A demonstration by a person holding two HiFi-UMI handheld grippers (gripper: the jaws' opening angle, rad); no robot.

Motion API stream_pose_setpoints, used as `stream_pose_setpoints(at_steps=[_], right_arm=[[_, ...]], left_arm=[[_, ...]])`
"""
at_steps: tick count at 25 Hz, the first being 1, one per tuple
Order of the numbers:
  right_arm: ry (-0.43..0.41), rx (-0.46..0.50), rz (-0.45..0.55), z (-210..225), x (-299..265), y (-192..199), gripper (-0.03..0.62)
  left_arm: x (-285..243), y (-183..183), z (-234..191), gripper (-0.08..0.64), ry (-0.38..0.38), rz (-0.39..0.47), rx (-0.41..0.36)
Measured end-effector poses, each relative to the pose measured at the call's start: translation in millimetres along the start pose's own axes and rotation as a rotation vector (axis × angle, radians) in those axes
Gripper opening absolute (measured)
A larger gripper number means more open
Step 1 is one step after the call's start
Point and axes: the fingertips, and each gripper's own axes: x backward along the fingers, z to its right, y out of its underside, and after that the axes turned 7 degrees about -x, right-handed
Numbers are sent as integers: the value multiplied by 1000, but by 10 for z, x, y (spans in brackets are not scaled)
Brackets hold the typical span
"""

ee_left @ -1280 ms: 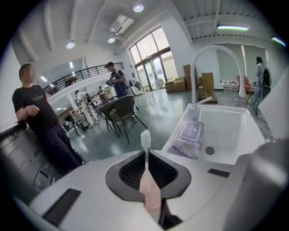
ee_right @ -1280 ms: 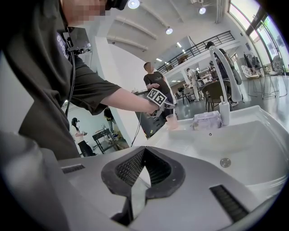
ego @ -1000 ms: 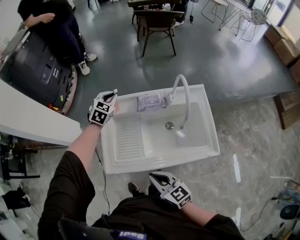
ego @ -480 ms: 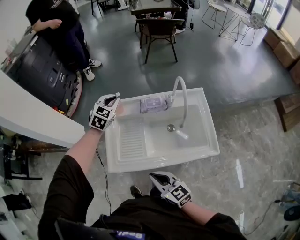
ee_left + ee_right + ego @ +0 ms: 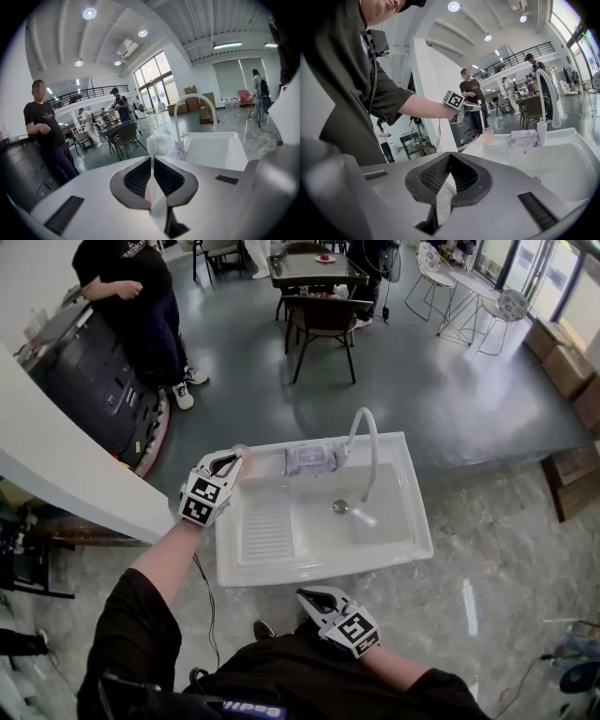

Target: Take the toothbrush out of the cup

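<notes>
My left gripper (image 5: 228,463) hovers over the back left corner of the white sink (image 5: 319,563), shut on a white toothbrush (image 5: 151,145). The brush head sticks out past the jaw tips. A pale pink cup (image 5: 488,135) stands on the sink's rim just below that gripper (image 5: 472,108); in the head view the cup (image 5: 242,456) is largely hidden by it. Whether the brush is clear of the cup, I cannot tell. My right gripper (image 5: 312,596) is held near my body in front of the sink, shut with nothing between its jaws.
A curved white faucet (image 5: 367,437) rises from the back rim, with a purple packet (image 5: 309,460) beside it. A white counter (image 5: 66,474) runs along the left. A person (image 5: 141,296) stands beyond it; a chair (image 5: 323,315) and tables are farther off.
The left gripper has lifted and drifted slightly right with the toothbrush in its jaws. The right gripper has risen a little.
</notes>
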Motion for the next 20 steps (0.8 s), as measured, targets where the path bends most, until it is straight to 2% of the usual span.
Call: stream_pose_setpoints(at_steps=[11,20], right_arm=[[-26,48,-9,-271,-146,-47,11],[-40,89,-16,-536,-246,-122,11]], left_arm=[[708,167,283,25,-9,86,111],[1299,104,472,25,-33,180,219]])
